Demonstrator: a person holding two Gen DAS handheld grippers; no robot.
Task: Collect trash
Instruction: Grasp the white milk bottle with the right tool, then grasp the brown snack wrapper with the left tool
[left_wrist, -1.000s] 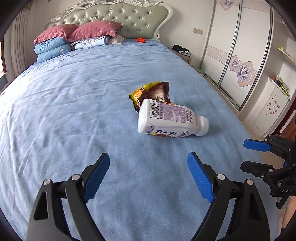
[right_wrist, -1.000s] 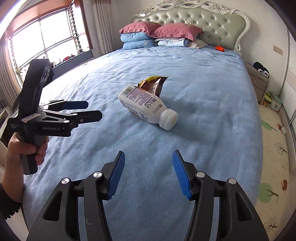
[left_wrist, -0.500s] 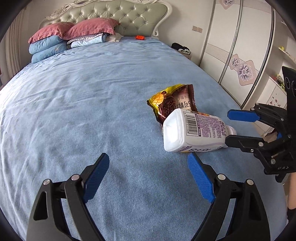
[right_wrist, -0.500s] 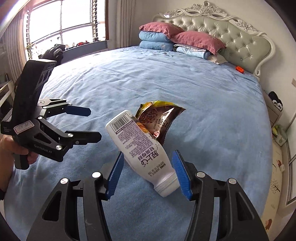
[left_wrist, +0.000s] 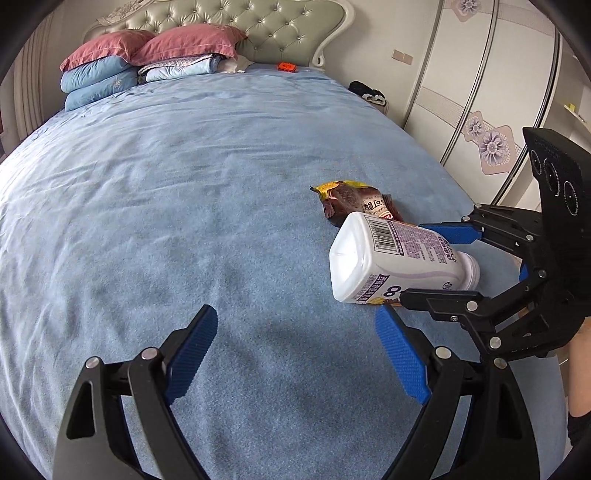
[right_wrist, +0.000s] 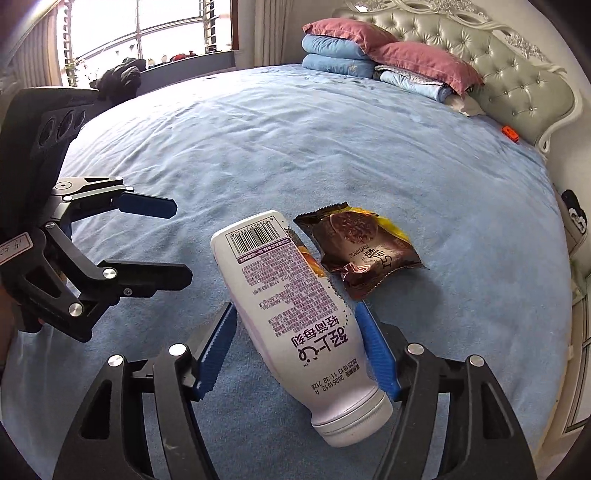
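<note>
Right tool (right_wrist: 295, 350) has its blue fingers wide around the white bottle (right_wrist: 295, 310) on the bed (right_wrist: 332, 147), while left tool (left_wrist: 299, 354) sits wide apart.

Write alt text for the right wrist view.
The right hand-held gripper straddles a white plastic bottle lying on a blue bedspread, jaws not clearly closed. A brown-and-yellow foil snack wrapper lies just beyond.

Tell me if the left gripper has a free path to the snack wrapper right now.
Probably not directly. The white bottle and the right gripper straddling it lie between the open left gripper and the snack wrapper; it would need to go around.
</note>
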